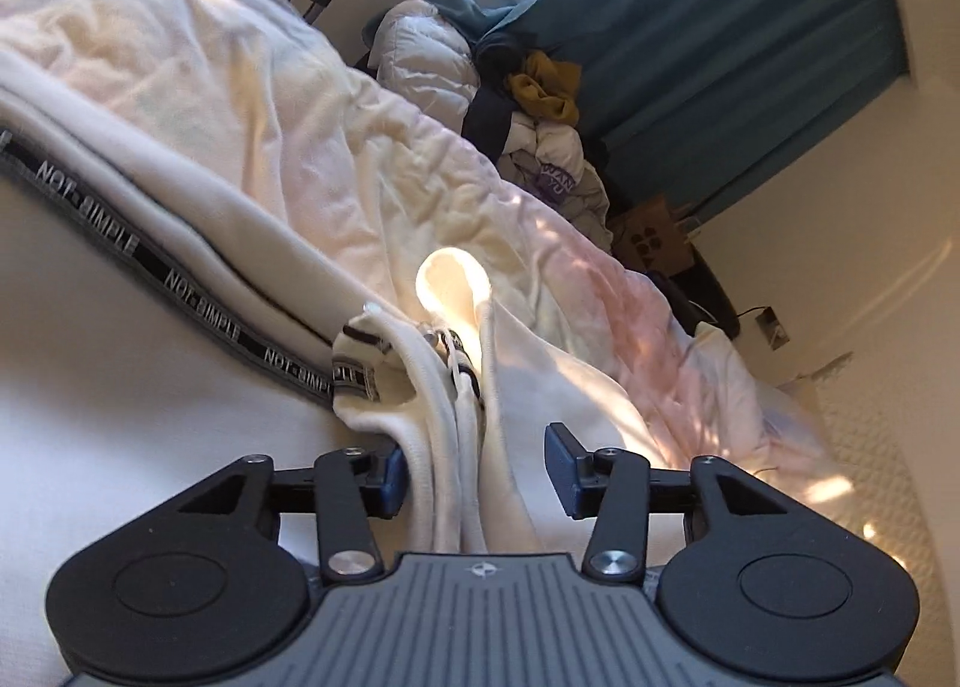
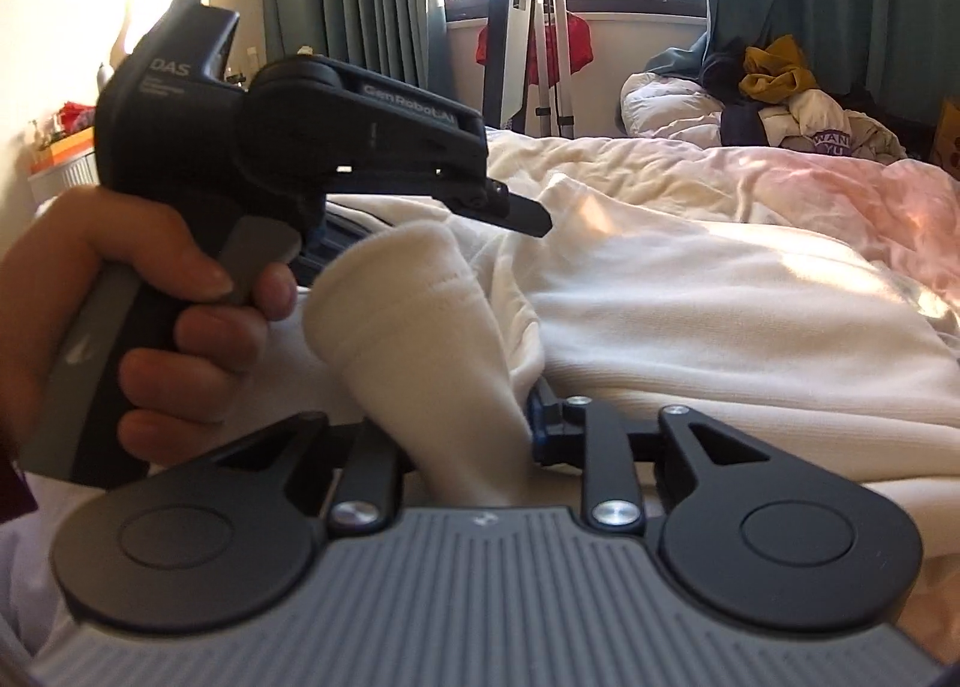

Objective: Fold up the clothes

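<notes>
Tongs first: our right tongs (image 2: 465, 435) pinch the cream hoodie's (image 2: 720, 327) sleeve (image 2: 420, 315); left tongs (image 1: 474, 471) gape, hem untouched by one pad. We judge folding barely begun: hoodie rumpled on the bed (image 1: 90, 417), pile (image 2: 780, 99) behind the hoodie waiting.

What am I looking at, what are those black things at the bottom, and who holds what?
No robot: a person holds one tool in each hand, each with a camera looking along its two fingers. The picture from the left tool shows its fingers open around folds of a white hoodie on a bed. The picture from the right tool shows a white sleeve between its fingers; whether they pinch it I cannot tell. The hand there holds the left tool. More clothes are piled behind.
</notes>
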A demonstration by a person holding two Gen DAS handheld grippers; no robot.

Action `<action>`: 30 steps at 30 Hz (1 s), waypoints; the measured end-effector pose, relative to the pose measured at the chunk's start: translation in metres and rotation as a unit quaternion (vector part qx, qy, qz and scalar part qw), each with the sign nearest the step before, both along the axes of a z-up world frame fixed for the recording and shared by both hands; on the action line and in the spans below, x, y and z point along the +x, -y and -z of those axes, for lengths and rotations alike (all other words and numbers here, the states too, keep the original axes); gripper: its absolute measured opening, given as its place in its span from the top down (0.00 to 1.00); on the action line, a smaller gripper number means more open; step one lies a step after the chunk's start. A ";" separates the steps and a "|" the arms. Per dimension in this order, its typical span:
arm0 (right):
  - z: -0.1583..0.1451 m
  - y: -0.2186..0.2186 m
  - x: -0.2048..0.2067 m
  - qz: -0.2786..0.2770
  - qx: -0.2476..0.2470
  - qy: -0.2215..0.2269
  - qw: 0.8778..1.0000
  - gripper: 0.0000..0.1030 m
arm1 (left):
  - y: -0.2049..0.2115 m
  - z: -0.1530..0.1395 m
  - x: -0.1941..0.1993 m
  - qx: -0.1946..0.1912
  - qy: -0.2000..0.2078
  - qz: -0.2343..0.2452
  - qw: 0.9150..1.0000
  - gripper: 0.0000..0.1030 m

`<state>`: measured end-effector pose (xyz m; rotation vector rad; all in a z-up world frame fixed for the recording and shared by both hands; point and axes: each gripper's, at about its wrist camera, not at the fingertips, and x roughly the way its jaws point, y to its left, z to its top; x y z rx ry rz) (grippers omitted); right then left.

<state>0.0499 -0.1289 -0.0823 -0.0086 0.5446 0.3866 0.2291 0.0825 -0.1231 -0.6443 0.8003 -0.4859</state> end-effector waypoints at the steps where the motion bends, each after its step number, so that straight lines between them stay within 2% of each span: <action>1: -0.002 0.000 -0.004 -0.003 -0.003 0.001 1.000 0.65 | -0.001 0.001 0.001 -0.007 -0.002 -0.004 1.000 0.55; 2: -0.005 0.001 -0.007 -0.006 -0.007 0.002 1.000 0.63 | -0.002 0.003 0.003 -0.015 -0.005 -0.008 1.000 0.57; 4: -0.010 0.002 -0.014 -0.013 -0.015 0.005 1.000 0.61 | -0.004 0.005 0.008 -0.032 -0.011 -0.015 0.999 0.80; 5: -0.012 0.003 -0.018 -0.016 -0.019 0.006 1.000 0.60 | -0.005 0.005 0.009 -0.037 -0.011 -0.016 0.999 0.87; 7: -0.019 0.008 -0.022 -0.018 -0.006 0.009 1.000 0.59 | -0.003 0.001 0.011 -0.041 -0.001 -0.015 0.999 0.88; 11: -0.021 0.017 -0.016 -0.024 0.031 -0.001 0.999 0.60 | 0.001 -0.018 0.015 -0.024 0.044 -0.011 0.999 0.88; 12: -0.019 0.016 -0.012 -0.031 0.032 -0.011 0.999 0.60 | 0.003 -0.019 0.017 0.000 0.047 -0.012 0.999 0.88; 14: -0.011 0.007 -0.010 -0.054 0.019 -0.024 0.998 0.60 | 0.009 -0.014 0.022 0.069 0.043 -0.017 0.997 0.86; 15: -0.008 0.000 -0.010 -0.066 0.003 -0.029 0.997 0.60 | 0.011 -0.009 0.023 0.086 0.037 -0.018 0.995 0.83; 17: -0.002 -0.012 -0.012 -0.077 -0.038 -0.022 0.996 0.60 | 0.006 0.001 0.024 0.075 0.025 -0.019 0.997 0.79; 19: -0.006 -0.010 -0.013 -0.082 -0.032 -0.020 0.996 0.59 | -0.001 0.000 0.024 0.062 0.018 -0.023 0.998 0.69; 21: -0.016 0.002 -0.015 -0.086 0.004 -0.020 0.996 0.60 | -0.008 -0.006 0.021 0.050 0.014 -0.031 0.998 0.63; 22: -0.023 0.009 -0.016 -0.087 0.025 -0.018 0.996 0.60 | -0.011 -0.010 0.017 0.051 0.018 -0.038 0.998 0.55; 24: -0.038 0.025 -0.022 -0.087 0.063 -0.005 0.994 0.60 | -0.016 -0.019 0.008 0.058 0.028 -0.053 0.997 0.47; 27: -0.054 0.042 -0.029 -0.072 0.091 0.019 0.993 0.62 | -0.020 -0.036 -0.007 0.057 0.035 -0.061 0.996 0.46; 30: -0.048 0.057 -0.014 0.004 0.075 -0.008 0.997 0.62 | -0.013 -0.055 -0.026 0.041 0.030 -0.031 0.998 0.45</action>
